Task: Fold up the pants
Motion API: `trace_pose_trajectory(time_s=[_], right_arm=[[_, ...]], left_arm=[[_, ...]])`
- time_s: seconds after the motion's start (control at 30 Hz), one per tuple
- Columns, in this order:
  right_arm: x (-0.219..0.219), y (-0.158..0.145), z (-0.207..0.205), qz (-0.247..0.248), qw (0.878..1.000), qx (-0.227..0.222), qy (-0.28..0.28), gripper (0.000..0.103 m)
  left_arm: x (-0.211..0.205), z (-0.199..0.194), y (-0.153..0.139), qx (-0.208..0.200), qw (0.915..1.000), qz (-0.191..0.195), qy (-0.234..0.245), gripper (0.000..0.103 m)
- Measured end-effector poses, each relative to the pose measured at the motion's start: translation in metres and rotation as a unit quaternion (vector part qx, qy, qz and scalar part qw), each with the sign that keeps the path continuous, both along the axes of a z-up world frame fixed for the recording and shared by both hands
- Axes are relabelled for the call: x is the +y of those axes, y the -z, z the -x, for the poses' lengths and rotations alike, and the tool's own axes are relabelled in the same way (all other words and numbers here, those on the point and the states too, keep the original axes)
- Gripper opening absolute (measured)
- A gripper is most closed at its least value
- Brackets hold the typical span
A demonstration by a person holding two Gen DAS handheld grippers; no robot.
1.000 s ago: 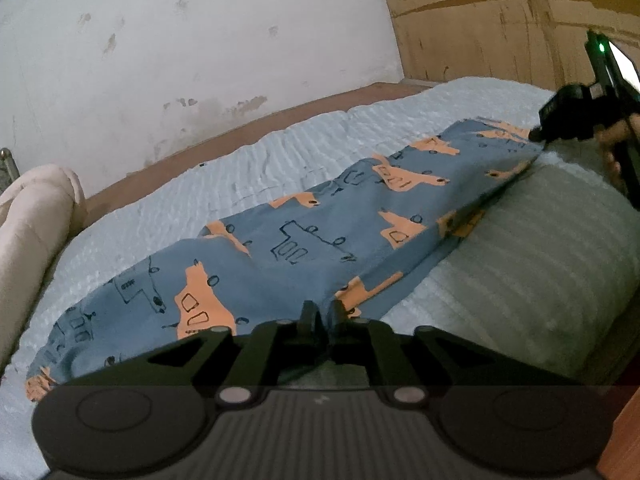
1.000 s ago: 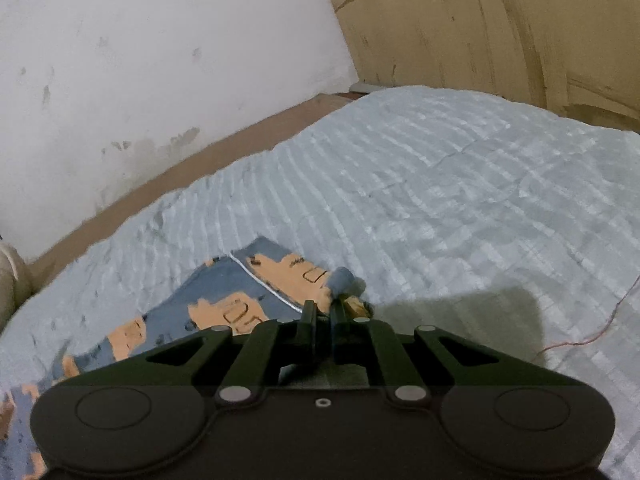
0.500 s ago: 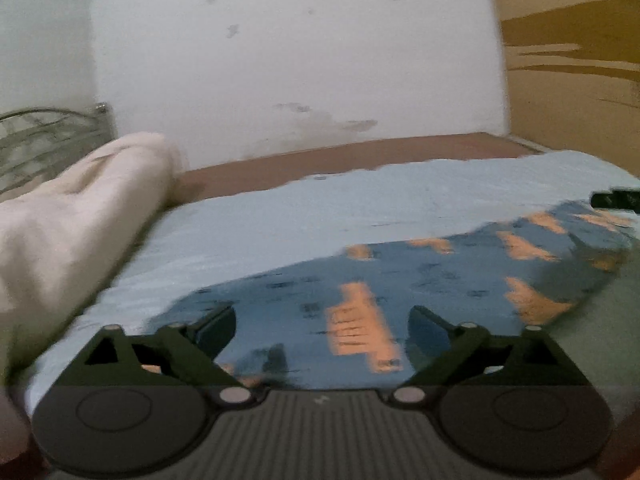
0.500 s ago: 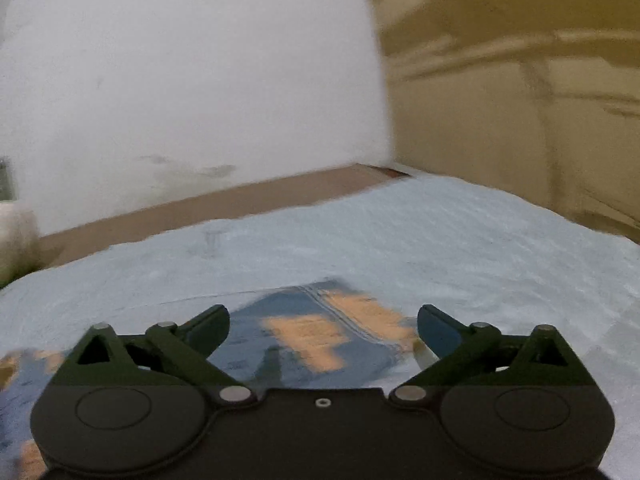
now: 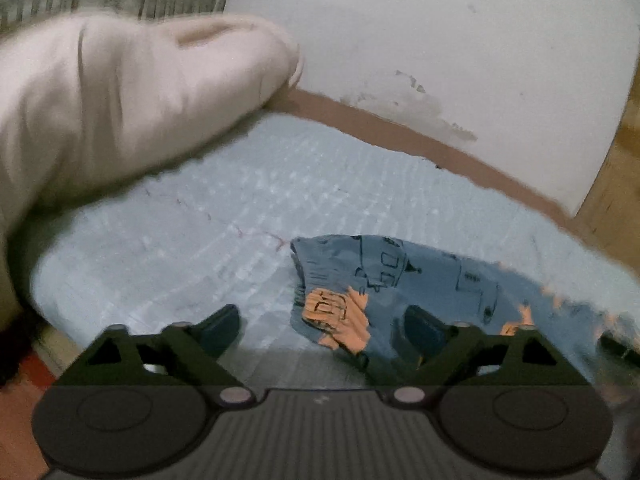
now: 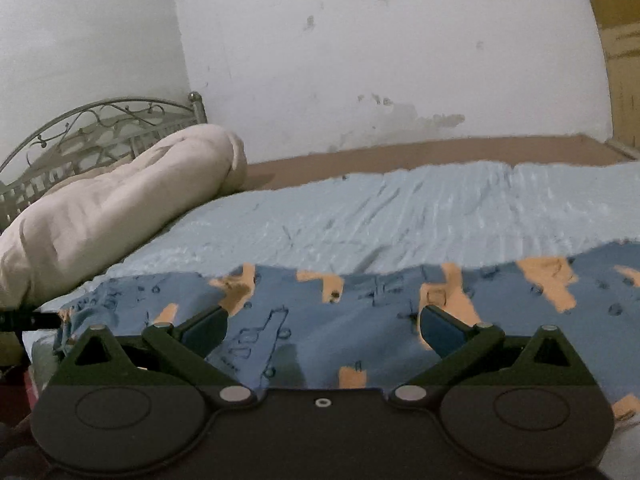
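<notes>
Blue pants [image 5: 420, 280] with orange and dark car prints lie folded lengthwise on the light blue bedspread [image 5: 200, 220]. In the left wrist view their narrow leg end lies just ahead, between my fingers. My left gripper [image 5: 322, 326] is open and empty just above that end. In the right wrist view the pants [image 6: 360, 320] stretch across the frame. My right gripper [image 6: 322, 326] is open and empty over their middle part.
A cream rolled duvet [image 6: 112, 208] lies at the head of the bed against a metal headboard [image 6: 100, 120]. A white wall [image 6: 360, 60] runs behind the bed. A wooden panel [image 6: 624, 60] stands at the right. The bed's near edge is below the left gripper.
Both grippers let go of the pants and opened. The left swung left toward the leg end; the right moved left along the pants to their middle.
</notes>
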State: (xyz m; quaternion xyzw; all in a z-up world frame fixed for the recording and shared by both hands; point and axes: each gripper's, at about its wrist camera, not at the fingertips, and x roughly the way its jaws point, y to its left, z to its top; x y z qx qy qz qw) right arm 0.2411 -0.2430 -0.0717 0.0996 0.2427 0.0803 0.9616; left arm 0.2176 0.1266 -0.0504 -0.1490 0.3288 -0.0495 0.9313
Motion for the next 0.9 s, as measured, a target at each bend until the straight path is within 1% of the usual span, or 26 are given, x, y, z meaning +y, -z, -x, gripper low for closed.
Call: trace_pose_trajectory(time_s=[0.07, 0.13, 0.2, 0.33, 0.37, 0.4, 0.43, 0.47, 0.53, 0.57, 0.63, 0.73, 0.8, 0.83, 0.9], right_arm=[[-0.005, 0.007, 0.001, -0.016, 1.000, 0.011, 0.010, 0.102], [-0.010, 0.012, 0.005, -0.039, 0.999, 0.018, 0.016, 0.102], [-0.019, 0.015, 0.006, -0.056, 0.998, 0.014, 0.014, 0.102], [-0.022, 0.019, 0.007, -0.070, 0.998, 0.005, 0.007, 0.102], [-0.022, 0.019, 0.008, -0.072, 0.997, 0.004, 0.006, 0.102], [-0.023, 0.019, 0.008, -0.074, 0.997, 0.002, 0.004, 0.102], [-0.023, 0.020, 0.008, -0.077, 0.997, 0.002, 0.002, 0.102], [-0.024, 0.020, 0.008, -0.080, 0.997, 0.001, 0.001, 0.102], [-0.025, 0.021, 0.007, -0.086, 0.996, 0.001, 0.001, 0.102], [-0.027, 0.021, 0.007, -0.087, 0.996, 0.001, 0.001, 0.102], [-0.027, 0.022, 0.008, -0.088, 0.996, 0.001, 0.001, 0.102], [-0.027, 0.022, 0.007, -0.087, 0.996, 0.002, 0.001, 0.102], [-0.026, 0.022, 0.007, -0.085, 0.996, 0.003, 0.002, 0.102], [-0.026, 0.022, 0.007, -0.083, 0.997, 0.004, 0.003, 0.102], [-0.022, 0.020, 0.007, -0.073, 0.997, 0.005, 0.008, 0.102]], left_arm=[[0.010, -0.006, 0.006, 0.018, 0.9994, 0.031, 0.002, 0.068], [0.013, -0.012, 0.013, 0.035, 0.9981, 0.050, 0.006, 0.058], [0.012, -0.015, 0.018, 0.050, 0.9965, 0.066, 0.004, 0.056], [0.012, -0.021, 0.025, 0.066, 0.9943, 0.084, -0.007, 0.056], [0.010, -0.021, 0.024, 0.070, 0.9943, 0.080, -0.011, 0.053], [0.009, -0.024, 0.024, 0.074, 0.9944, 0.074, -0.016, 0.048], [0.007, -0.024, 0.022, 0.078, 0.9945, 0.066, -0.023, 0.036], [0.005, -0.023, 0.019, 0.079, 0.9946, 0.061, -0.029, 0.028], [0.003, -0.023, 0.015, 0.078, 0.9949, 0.055, -0.033, 0.019], [0.002, -0.022, 0.013, 0.077, 0.9949, 0.052, -0.038, 0.016], [-0.004, -0.021, 0.007, 0.069, 0.9959, 0.035, -0.046, 0.014], [-0.017, -0.017, -0.004, 0.043, 0.9971, -0.010, -0.062, 0.012], [-0.023, -0.013, -0.010, 0.028, 0.9962, -0.038, -0.073, 0.012], [-0.025, -0.012, -0.013, 0.021, 0.9956, -0.048, -0.078, 0.012], [-0.025, -0.010, -0.015, 0.016, 0.9948, -0.054, -0.085, 0.011]])
